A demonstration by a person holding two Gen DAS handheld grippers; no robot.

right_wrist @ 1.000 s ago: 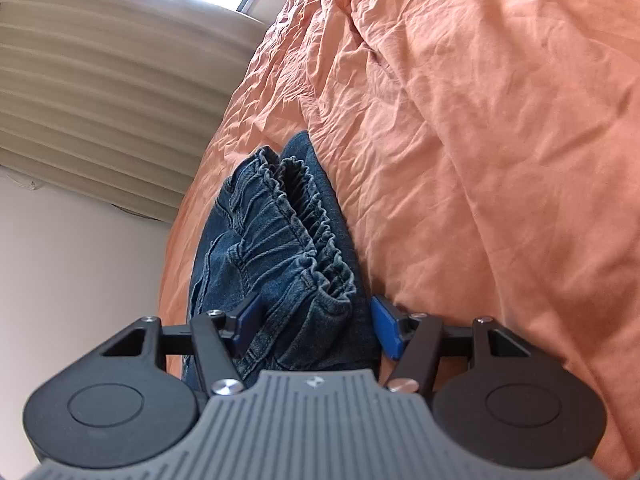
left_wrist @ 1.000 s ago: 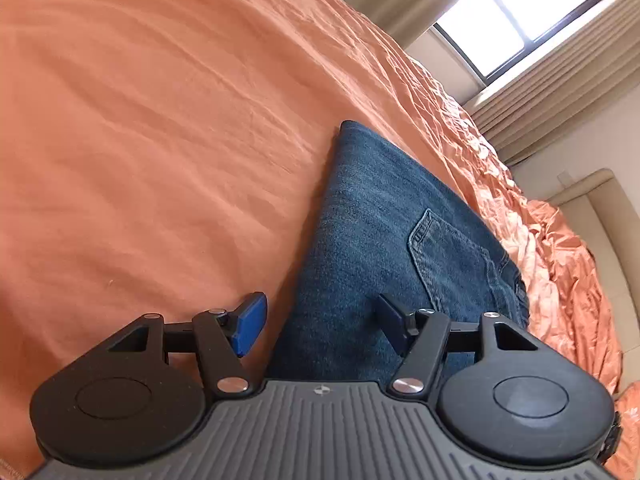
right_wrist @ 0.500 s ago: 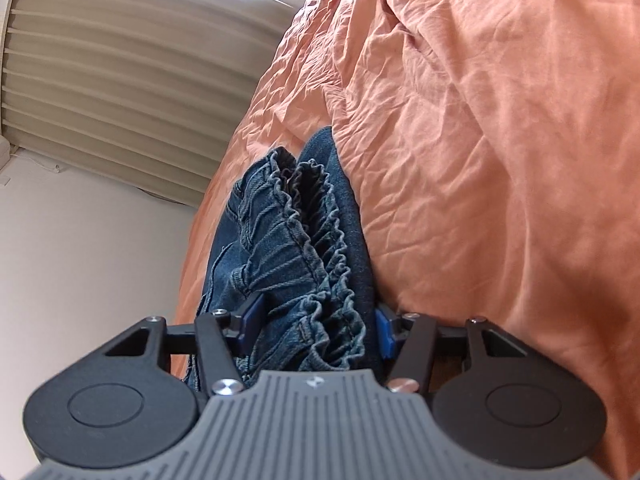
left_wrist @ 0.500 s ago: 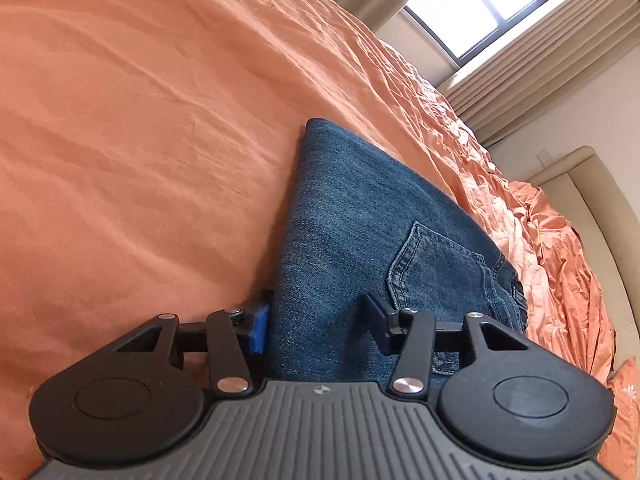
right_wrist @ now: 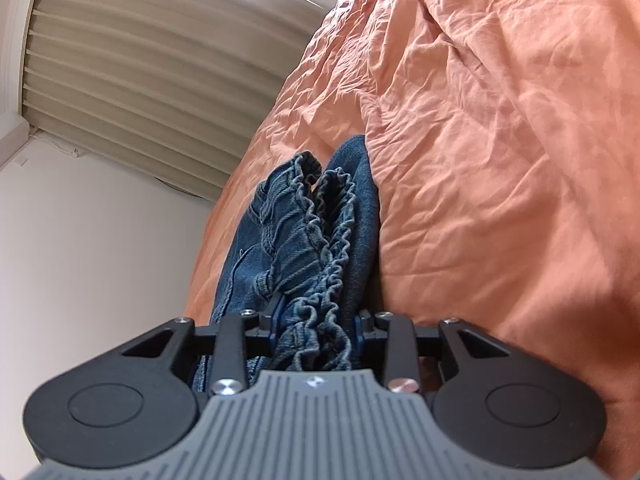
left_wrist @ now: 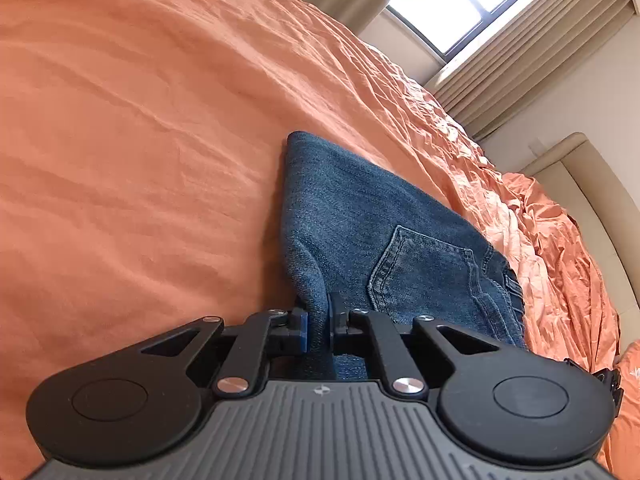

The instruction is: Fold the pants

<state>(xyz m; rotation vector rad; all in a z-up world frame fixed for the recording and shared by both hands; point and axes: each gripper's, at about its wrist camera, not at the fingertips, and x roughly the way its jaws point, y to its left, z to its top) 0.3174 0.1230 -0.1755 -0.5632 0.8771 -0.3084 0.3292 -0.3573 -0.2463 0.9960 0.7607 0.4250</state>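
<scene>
Blue denim pants [left_wrist: 360, 220] lie folded on an orange bedspread [left_wrist: 140, 140], a back pocket [left_wrist: 424, 272] facing up. My left gripper [left_wrist: 318, 320] is closing, and its pads pinch the near folded edge of the denim. In the right wrist view the gathered elastic waistband [right_wrist: 316, 240] bunches upward. My right gripper [right_wrist: 318, 324] is closing around that waistband, with the ruffled denim squeezed between its pads.
The wrinkled orange bedspread [right_wrist: 500, 140] spreads out around the pants. Beige curtains [right_wrist: 140, 72] and a bright window [left_wrist: 452, 4] are beyond the bed. A cream padded headboard [left_wrist: 592, 184] sits at the right, past crumpled orange bedding [left_wrist: 560, 248].
Both grippers moved in over the pants and closed from wide open. The left now pinches the folded edge; the right squeezes the waistband, which has bunched up higher.
</scene>
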